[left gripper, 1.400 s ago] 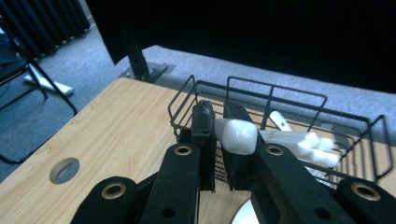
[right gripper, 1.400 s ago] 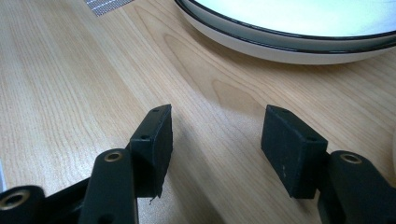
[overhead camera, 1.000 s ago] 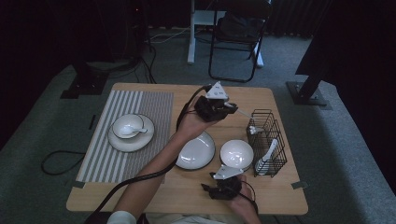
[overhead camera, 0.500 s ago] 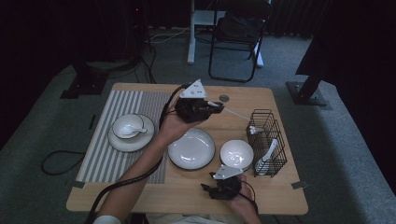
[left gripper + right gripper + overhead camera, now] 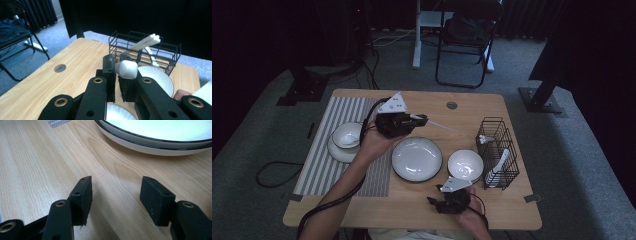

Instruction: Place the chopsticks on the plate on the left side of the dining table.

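Your left hand-held gripper [image 5: 419, 120] is pinching white chopsticks [image 5: 439, 124] at frame center, while your right hand-held gripper [image 5: 115, 192] is resting spread on the table [image 5: 37, 165].

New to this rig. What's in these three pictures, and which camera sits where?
No robot arm here: a person holds a hand-held two-jaw gripper in each hand. The high view looks down on a wooden table. The other two cameras ride on the grippers and look along their black jaws.

The left gripper is shut on a pair of white chopsticks, held above the table. The right gripper rests low near the table's front edge, jaws open with nothing between them.

On the table: a striped mat, a bowl on a saucer, a large plate, a small bowl and a black wire basket with white utensils.
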The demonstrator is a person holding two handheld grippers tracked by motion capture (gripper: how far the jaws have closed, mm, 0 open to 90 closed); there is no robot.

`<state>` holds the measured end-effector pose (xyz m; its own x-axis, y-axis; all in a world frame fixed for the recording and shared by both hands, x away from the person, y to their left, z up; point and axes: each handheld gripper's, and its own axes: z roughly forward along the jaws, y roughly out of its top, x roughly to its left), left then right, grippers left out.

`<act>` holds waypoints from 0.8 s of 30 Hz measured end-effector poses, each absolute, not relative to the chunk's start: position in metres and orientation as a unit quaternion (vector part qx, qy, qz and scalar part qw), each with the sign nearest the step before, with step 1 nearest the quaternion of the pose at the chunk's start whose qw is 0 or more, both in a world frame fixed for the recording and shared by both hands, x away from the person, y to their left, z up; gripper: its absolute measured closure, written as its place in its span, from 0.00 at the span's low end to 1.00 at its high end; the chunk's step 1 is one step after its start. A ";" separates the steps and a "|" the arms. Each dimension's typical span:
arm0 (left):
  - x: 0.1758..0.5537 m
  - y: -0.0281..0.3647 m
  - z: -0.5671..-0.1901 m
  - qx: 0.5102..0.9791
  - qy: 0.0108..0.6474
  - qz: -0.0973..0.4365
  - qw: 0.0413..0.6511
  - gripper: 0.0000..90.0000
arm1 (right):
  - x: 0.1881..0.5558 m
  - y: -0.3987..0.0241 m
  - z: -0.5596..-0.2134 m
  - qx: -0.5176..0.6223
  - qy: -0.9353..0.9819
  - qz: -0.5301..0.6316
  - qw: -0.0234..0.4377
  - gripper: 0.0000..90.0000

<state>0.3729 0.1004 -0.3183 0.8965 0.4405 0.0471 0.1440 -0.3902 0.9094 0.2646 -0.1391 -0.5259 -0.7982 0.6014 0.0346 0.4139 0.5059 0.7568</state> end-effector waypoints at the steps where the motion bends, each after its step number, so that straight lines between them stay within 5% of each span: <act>1: 0.372 0.104 -0.319 0.821 0.180 0.142 0.522 0.94 | 0.265 -0.139 -0.526 0.295 0.860 0.400 0.117 0.47; 24: 0.355 0.161 -0.356 0.812 0.231 0.144 0.516 0.94 | 0.265 -0.139 -0.526 0.290 0.862 0.398 0.118 0.47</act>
<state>0.3548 0.1614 -0.3563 0.8515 0.5243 -0.0045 0.2266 -0.3601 0.9050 0.2651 -0.1385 -0.5259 -0.8037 0.5944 0.0269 0.4057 0.5144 0.7555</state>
